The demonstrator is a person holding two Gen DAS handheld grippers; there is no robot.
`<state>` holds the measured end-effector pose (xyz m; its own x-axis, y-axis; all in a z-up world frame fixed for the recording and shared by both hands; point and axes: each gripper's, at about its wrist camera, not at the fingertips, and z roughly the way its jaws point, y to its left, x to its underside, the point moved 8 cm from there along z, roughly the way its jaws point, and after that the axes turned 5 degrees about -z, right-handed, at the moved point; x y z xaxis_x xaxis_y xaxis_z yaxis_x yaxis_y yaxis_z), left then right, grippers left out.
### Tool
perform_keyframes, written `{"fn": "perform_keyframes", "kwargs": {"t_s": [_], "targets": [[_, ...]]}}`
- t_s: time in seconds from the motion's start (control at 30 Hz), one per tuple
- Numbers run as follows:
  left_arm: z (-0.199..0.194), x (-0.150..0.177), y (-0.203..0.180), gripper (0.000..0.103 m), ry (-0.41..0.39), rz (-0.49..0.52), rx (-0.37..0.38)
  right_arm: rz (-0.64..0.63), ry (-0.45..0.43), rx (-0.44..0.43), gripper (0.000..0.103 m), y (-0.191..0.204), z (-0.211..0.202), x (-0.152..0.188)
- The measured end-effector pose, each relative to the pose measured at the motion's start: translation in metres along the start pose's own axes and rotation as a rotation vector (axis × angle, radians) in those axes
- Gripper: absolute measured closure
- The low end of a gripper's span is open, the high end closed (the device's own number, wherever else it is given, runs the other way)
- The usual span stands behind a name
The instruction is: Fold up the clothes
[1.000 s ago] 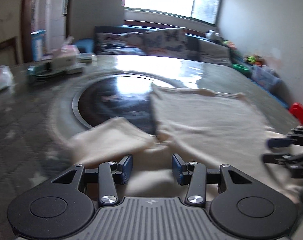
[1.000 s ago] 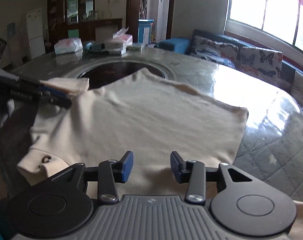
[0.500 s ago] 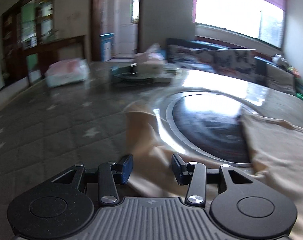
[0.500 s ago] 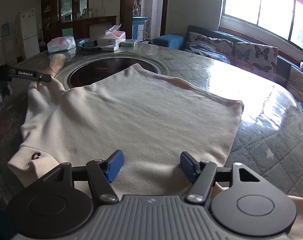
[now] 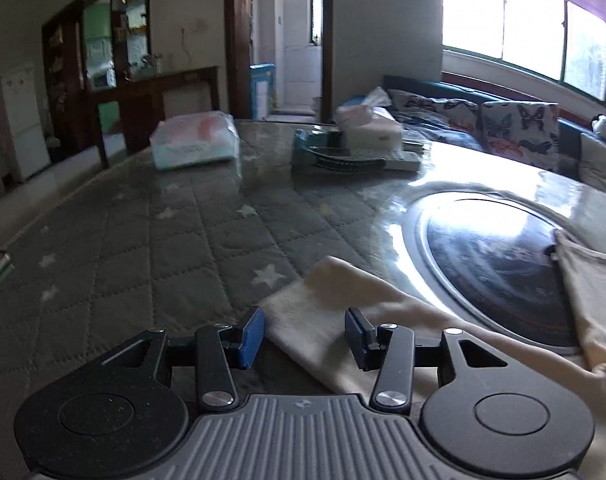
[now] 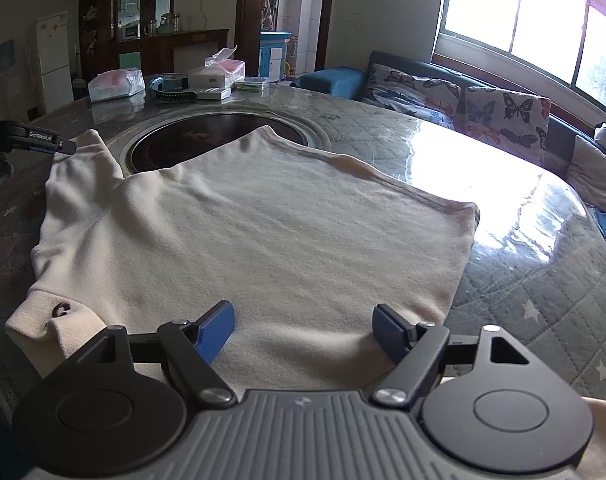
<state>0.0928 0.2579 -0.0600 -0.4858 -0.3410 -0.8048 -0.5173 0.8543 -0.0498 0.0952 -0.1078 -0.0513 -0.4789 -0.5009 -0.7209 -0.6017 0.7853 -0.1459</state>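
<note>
While a cream shirt [image 6: 263, 232] is spread flat on the quilted table [image 6: 543, 288], both grippers are held just over its near edge.

The right gripper [image 6: 303, 324] is seen with jaws that have just been opening, now wide apart, cloth beneath them but not pinched. The left gripper [image 5: 303, 336] is parted about halfway above the laid-out sleeve [image 5: 343, 304], gripping nothing. Part of the shirt is draped across the dark round inset [image 6: 207, 136].

Shirt: we see the cream garment [image 6: 263, 232] spread flat on the table [image 6: 543, 288].
Right gripper [image 6: 303, 330]: jaws just widened, gripping nothing.
</note>
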Motion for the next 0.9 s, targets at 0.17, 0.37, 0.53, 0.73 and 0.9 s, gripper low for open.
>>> {"fn": "perform_keyframes", "kwargs": {"t_s": [0.17, 0.37, 0.53, 0.73, 0.9], "targets": [[0.017, -0.008, 0.001, 0.054, 0.006, 0.029, 0.009, -0.003, 0.007, 0.008, 0.021, -0.001, 0.001, -0.001], [0.031, -0.021, 0.005, 0.052, 0.004, 0.058, -0.030, -0.007, 0.012, 0.016, 0.018, -0.001, 0.001, -0.001], [0.018, -0.025, -0.003, 0.053, -0.016, 0.060, -0.012, -0.005, 0.013, 0.023, 0.014, -0.002, 0.001, -0.001], [-0.019, -0.014, -0.043, 0.053, -0.019, 0.085, 0.151, 0.003, 0.016, 0.040, 0.002, -0.005, 0.003, 0.001], [-0.058, 0.001, -0.101, 0.053, -0.001, 0.135, 0.391, 0.034, 0.014, 0.028, 0.000, -0.005, 0.004, 0.003]]}}
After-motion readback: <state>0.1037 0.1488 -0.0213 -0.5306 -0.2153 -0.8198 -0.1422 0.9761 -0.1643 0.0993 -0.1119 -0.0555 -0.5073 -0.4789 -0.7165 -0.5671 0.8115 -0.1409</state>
